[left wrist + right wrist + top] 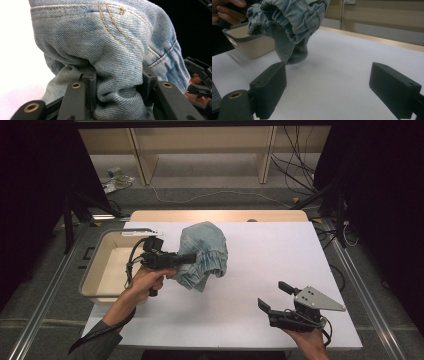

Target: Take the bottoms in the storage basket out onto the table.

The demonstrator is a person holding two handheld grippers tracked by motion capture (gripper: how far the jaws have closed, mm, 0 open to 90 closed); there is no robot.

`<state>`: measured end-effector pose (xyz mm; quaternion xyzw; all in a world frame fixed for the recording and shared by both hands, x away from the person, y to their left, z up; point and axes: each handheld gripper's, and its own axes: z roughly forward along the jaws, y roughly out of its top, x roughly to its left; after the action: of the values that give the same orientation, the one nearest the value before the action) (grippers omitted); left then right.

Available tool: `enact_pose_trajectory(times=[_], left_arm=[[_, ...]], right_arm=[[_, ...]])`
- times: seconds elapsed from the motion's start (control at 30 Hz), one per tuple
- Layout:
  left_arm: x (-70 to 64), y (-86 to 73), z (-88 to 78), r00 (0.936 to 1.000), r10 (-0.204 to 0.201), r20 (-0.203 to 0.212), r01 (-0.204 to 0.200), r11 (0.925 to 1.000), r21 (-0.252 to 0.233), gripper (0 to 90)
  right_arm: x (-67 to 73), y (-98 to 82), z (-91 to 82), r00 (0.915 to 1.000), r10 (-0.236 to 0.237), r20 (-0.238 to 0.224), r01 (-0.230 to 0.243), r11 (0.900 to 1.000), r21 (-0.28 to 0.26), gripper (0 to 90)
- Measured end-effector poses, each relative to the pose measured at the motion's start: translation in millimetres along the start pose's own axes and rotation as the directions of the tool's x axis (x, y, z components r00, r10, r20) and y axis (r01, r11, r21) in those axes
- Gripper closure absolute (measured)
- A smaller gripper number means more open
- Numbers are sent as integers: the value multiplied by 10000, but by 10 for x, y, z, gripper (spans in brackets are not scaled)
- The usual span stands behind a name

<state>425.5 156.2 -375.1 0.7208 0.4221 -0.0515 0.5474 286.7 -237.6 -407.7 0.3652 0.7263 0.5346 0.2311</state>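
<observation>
While bunched denim jeans hang pinched in the left gripper, the right gripper gapes.

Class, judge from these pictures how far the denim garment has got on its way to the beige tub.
Done: the left claw has clamped the light-blue denim garment and lifted most of it off the white table. In hand: it hangs beside the beige plastic tub. Left: probably placing it inside; the right claw waits open.

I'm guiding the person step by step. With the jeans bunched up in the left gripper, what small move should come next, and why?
Probably carry the jeans sideways over the beige bin. The left gripper is shut on a fold of denim and holds the garment lifted, its lowest end hanging near the white table cover right beside the bin. The right gripper rests open, apart.
</observation>
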Motion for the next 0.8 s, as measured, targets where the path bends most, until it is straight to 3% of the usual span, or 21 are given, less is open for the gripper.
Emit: enact_pose_trajectory(times=[0.5,0.8], left_arm=[[-10,-80,144,10000,12,-49,-11,9998,211,591],[28,-157,246,9995,-56,-310,65,9996,273,590]], right_arm=[[-1,0,1,10000,19,-4,-19,10000,-14,155],[-2,0,1,10000,20,-4,-20,10000,3,155]])
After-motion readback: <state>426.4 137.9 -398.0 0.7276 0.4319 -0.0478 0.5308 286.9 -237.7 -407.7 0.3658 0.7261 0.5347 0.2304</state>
